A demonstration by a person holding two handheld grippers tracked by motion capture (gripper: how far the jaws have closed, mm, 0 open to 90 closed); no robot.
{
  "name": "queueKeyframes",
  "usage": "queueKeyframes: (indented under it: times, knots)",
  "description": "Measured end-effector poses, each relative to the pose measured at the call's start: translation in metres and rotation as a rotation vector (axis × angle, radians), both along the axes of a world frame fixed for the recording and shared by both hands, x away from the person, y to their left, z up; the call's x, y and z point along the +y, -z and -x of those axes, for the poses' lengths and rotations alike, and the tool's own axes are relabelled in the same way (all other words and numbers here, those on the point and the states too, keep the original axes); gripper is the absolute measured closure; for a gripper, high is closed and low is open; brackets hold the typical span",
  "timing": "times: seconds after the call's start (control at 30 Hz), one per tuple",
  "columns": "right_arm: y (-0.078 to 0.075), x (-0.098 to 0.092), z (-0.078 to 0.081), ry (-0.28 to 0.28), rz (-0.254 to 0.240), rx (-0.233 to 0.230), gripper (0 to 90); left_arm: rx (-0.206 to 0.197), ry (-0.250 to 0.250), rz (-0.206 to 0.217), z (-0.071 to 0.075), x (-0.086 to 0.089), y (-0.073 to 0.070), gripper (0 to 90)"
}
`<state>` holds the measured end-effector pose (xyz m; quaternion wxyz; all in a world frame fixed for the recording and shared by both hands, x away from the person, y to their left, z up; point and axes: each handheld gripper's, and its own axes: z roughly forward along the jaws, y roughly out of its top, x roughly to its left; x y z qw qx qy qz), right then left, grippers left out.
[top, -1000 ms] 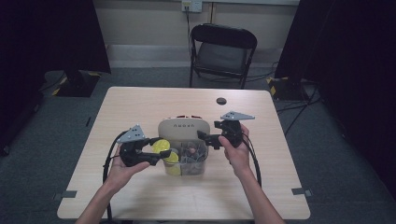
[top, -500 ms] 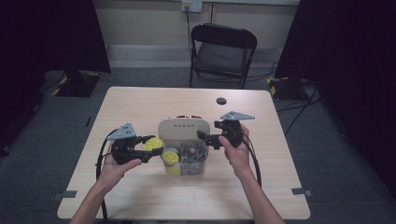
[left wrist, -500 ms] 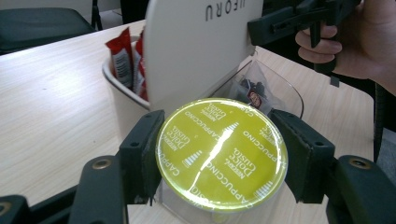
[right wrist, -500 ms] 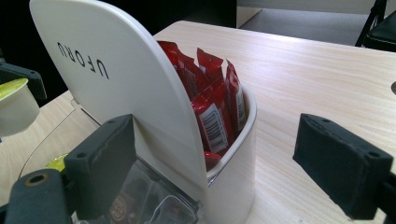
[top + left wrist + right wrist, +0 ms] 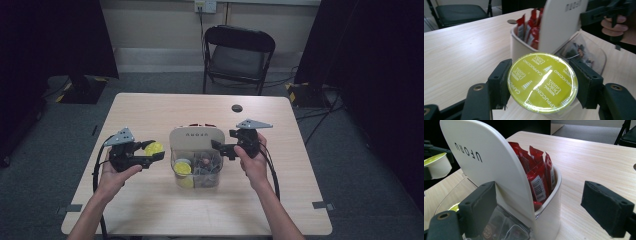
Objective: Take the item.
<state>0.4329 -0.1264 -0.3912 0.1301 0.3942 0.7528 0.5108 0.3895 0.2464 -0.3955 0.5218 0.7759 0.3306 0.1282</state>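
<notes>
Left hand-held gripper clamped on yellow capsule, held above desk just left of organizer. Right hand-held gripper stood wide, nothing between jaws, at organizer's right side, near white lid. Red sachets upright in rear compartment; more capsules in clear front part.

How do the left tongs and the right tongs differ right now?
The left tongs are shut on a yellow-lidded capsule, out to the side of the organizer; the right tongs stand open, holding nothing. The left tongs are clear of the organizer; the right tongs straddle its white end, one pad against the upright panel. Both have black padded jaws and are hand-held.
</notes>
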Motion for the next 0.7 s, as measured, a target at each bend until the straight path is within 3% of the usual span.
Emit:
queueKeyframes:
  times: [0.17,0.37,0.7]
  knots:
    - [0.000,0.000,0.000,0.000,0.000,0.000,12.2,0.012,-0.031,0.000,-0.005,0.006,0.005,37.9]
    - [0.000,0.000,0.000,-0.001,0.000,0.001,12.2,0.031,-0.087,-0.031,-0.013,0.015,0.014,37.9]
    - [0.002,0.003,0.000,-0.006,0.009,0.004,12.2,0.057,-0.124,-0.057,-0.021,0.027,0.027,37.9]
